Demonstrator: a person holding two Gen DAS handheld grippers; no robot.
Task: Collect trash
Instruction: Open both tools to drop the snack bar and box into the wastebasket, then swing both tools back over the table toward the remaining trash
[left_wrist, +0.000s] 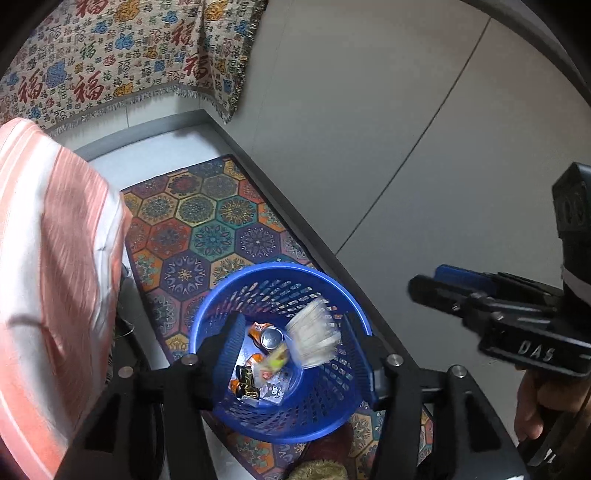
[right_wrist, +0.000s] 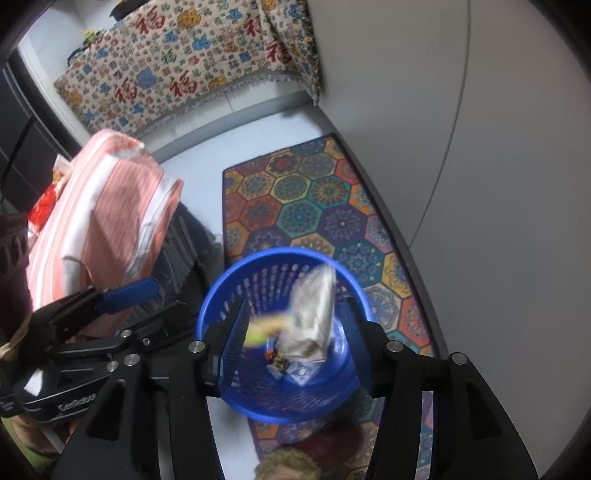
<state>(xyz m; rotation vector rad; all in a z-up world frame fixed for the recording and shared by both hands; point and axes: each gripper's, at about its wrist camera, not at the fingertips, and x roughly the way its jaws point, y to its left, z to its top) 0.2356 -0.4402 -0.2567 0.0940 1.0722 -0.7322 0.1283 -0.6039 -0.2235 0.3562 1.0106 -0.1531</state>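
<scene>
A blue mesh basket (left_wrist: 273, 269) stands on a patterned mat, straight under both grippers. At its bottom lie a drink can (left_wrist: 271, 338) and several small wrappers (left_wrist: 247, 384). My left gripper (left_wrist: 295, 350) is open over the basket's mouth. A blurred pale wrapper (left_wrist: 314, 338) and a yellow-green scrap (left_wrist: 275, 360) hang loose between its fingers without touching them. My right gripper (right_wrist: 295, 328) is open over the same basket (right_wrist: 273, 254). A crumpled silver wrapper (right_wrist: 312, 317) and the yellow-green scrap (right_wrist: 258, 330) are blurred in mid-air below it. Each gripper shows in the other's view: the right gripper (left_wrist: 443, 291) and the left gripper (right_wrist: 136, 295).
The hexagon-patterned mat (left_wrist: 207, 229) runs along a grey wall (left_wrist: 369, 129). A pink-and-white striped cloth (left_wrist: 55, 258) covers something on the left. A blanket with red characters (left_wrist: 110, 66) hangs behind. Something furry and brown (right_wrist: 288, 465) lies by the basket's near side. A hand (left_wrist: 535, 398) holds the right gripper.
</scene>
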